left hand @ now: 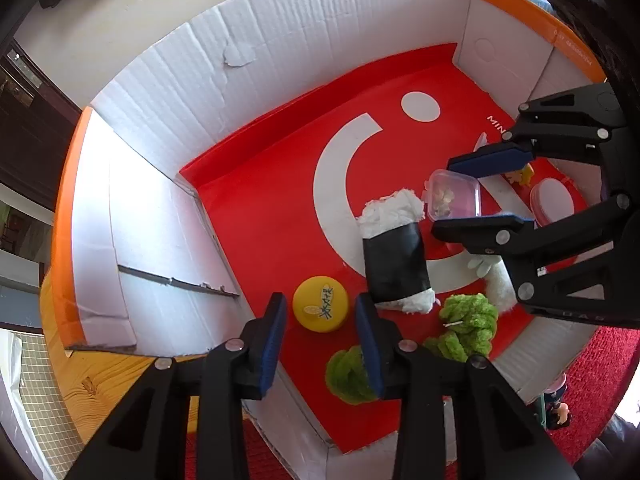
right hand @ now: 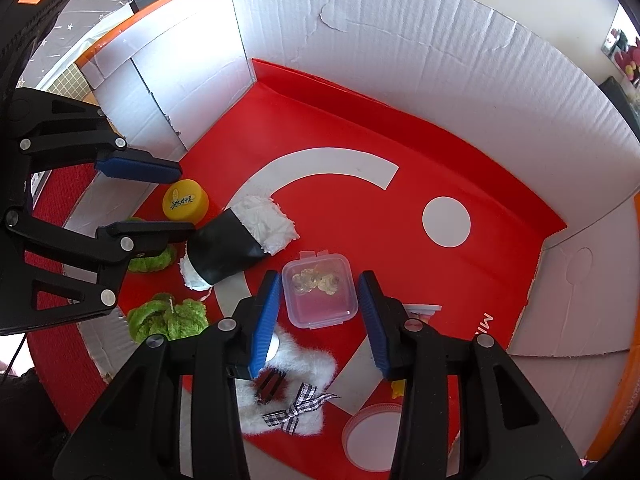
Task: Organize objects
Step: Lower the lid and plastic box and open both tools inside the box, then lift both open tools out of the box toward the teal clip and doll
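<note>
A cardboard box [left hand: 168, 92] with a red floor holds the objects. My left gripper [left hand: 320, 312] is open, its fingers on either side of a yellow cap [left hand: 320, 309], which also shows in the right wrist view [right hand: 185, 201]. My right gripper [right hand: 320, 300] is open around a small clear plastic box [right hand: 319, 290], seen too in the left wrist view [left hand: 454, 195]. A white-and-black plush rice roll [left hand: 394, 256] lies between the two. Green fuzzy pieces [left hand: 468, 322] lie near the front wall.
A white furry piece with a checked bow [right hand: 296, 396] and a pink round lid [right hand: 374, 436] lie under the right gripper. The box walls [right hand: 400, 40] rise on all sides. A red rug [left hand: 592, 372] lies outside the box.
</note>
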Available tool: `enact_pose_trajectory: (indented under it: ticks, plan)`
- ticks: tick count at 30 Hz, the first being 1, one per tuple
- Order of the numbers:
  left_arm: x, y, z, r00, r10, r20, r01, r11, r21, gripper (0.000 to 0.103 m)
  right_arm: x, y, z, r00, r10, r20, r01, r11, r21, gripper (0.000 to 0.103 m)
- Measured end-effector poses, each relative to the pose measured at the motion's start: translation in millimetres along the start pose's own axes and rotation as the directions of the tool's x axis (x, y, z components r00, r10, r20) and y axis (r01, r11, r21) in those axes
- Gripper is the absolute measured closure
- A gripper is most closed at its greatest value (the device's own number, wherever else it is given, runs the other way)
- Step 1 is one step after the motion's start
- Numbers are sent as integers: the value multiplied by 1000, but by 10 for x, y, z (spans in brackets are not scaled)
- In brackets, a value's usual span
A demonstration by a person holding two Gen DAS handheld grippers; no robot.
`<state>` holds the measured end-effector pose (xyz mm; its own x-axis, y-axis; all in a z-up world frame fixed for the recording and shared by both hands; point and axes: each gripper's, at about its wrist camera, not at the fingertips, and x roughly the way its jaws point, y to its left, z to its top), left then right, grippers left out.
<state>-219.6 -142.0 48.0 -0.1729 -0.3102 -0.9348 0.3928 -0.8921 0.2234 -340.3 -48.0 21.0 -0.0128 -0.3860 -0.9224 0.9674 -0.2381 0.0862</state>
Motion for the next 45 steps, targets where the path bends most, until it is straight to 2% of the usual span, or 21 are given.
enact_pose_trajectory:
  ticks: [24,34,37,41,45]
  plan:
    - [-222,-93,-93,999,0,34,0,1000,0,62,-255,-23,-267,999,0,42,-1,1000,13,64]
    - [-494,-145,-163,995,-13,96,16,1000,-24,62,-551,-66,-353,996,-24,87,21,999,33,64]
    - [-627,-179,-233,992,-10,128,13,1000,-28,62,-638,-121,-320,993,-32,114,28,999,39,60]
    - [-730,-77,-203,985,-9,172,16,999,-37,54,-726,-56,-280,988,-43,148,36,998,50,60]
    - [-861,-126,-343,974,-17,224,29,998,-53,53,-854,8,-325,980,-39,194,27,997,69,60]
